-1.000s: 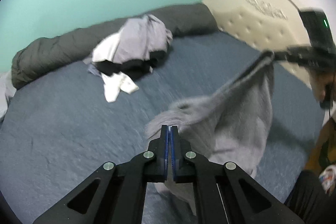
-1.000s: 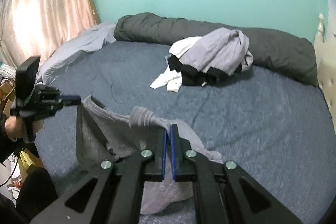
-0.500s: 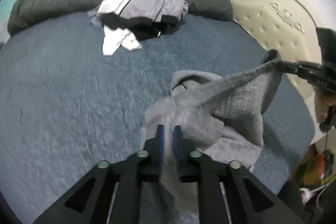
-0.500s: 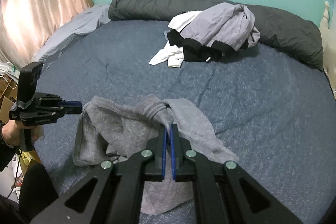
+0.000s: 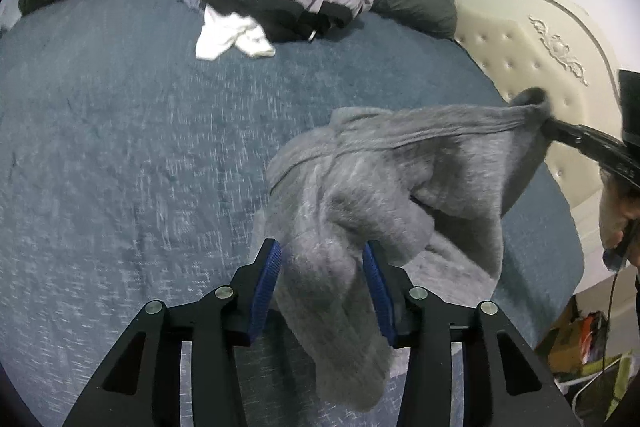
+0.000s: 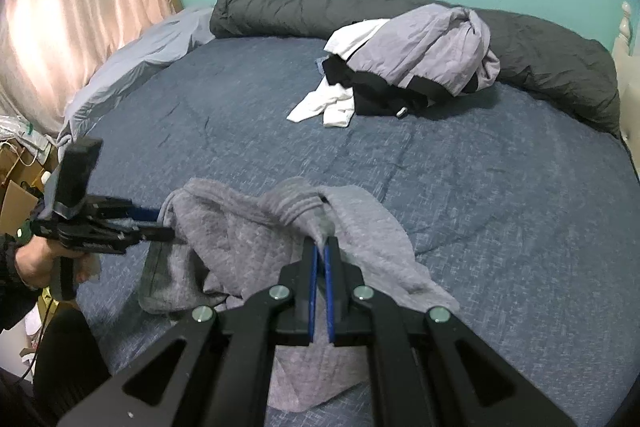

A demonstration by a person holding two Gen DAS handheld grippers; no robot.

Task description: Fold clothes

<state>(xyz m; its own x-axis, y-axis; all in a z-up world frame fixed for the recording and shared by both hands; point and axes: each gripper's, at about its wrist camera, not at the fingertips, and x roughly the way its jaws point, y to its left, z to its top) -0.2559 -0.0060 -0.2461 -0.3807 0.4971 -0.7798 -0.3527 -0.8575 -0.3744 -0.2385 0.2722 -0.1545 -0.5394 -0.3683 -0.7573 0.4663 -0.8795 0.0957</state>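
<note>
Holding a grey fleece garment [image 5: 384,195] bunched over the blue bed [image 5: 120,147], well short of the clothes pile [image 6: 408,67] by the dark rolled duvet [image 6: 552,63]. My right hand-held gripper [image 6: 320,251] is pressed together on a ribbed hem. My left hand-held gripper [image 5: 320,259] stands spread; its jaws have just been closing slightly, a thick fold draped between them, pads not visibly pressing. Fabric looks soft, limp, light, likely to sag and slide. Best hold, I judge: the ribbed edge, at a corner.
</note>
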